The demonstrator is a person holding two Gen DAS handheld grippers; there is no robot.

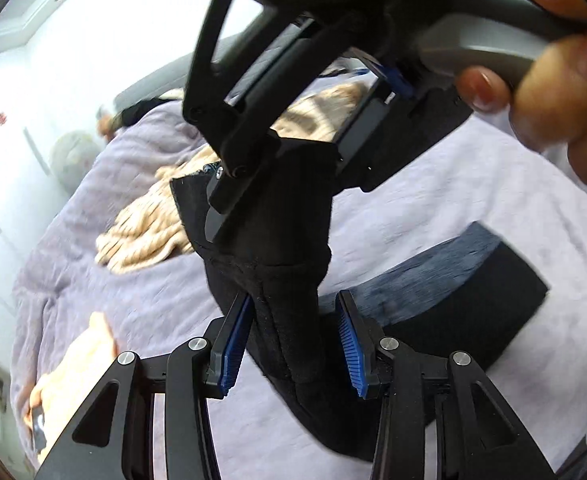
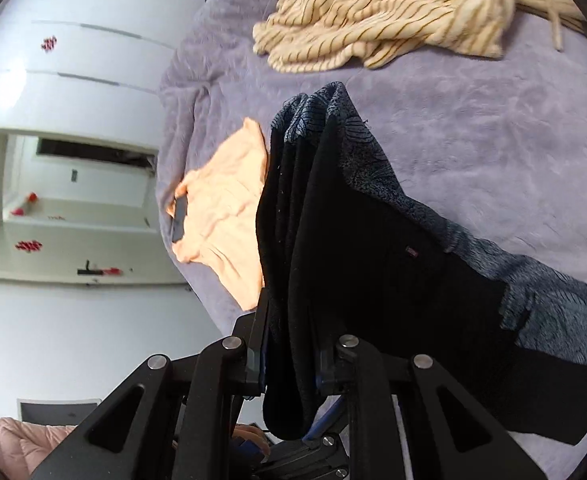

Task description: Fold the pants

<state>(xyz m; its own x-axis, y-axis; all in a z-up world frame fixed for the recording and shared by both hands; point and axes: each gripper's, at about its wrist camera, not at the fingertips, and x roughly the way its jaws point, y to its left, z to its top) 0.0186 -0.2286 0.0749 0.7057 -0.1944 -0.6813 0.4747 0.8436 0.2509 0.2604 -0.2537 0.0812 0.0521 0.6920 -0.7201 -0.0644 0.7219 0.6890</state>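
The left gripper (image 1: 289, 344) is clamping a bunched ridge of the black pants (image 1: 281, 272); the right gripper (image 2: 291, 364) is pinching stacked layers. Beyond both jaws, the pants are hanging toward the bed (image 2: 473, 128). Judged soft, limp, light: grip at the thick hemmed edges.

Left wrist: we look steeply down, close over the lilac bedspread (image 1: 433, 208).
Right wrist: likewise, close.
Shared: we see the dark pants (image 1: 285, 280) (image 2: 353, 248) and the bedspread (image 2: 473, 140).

right gripper (image 2: 291, 364) pads buried in pants (image 2: 373, 248), peach garment (image 1: 73, 376) blurred
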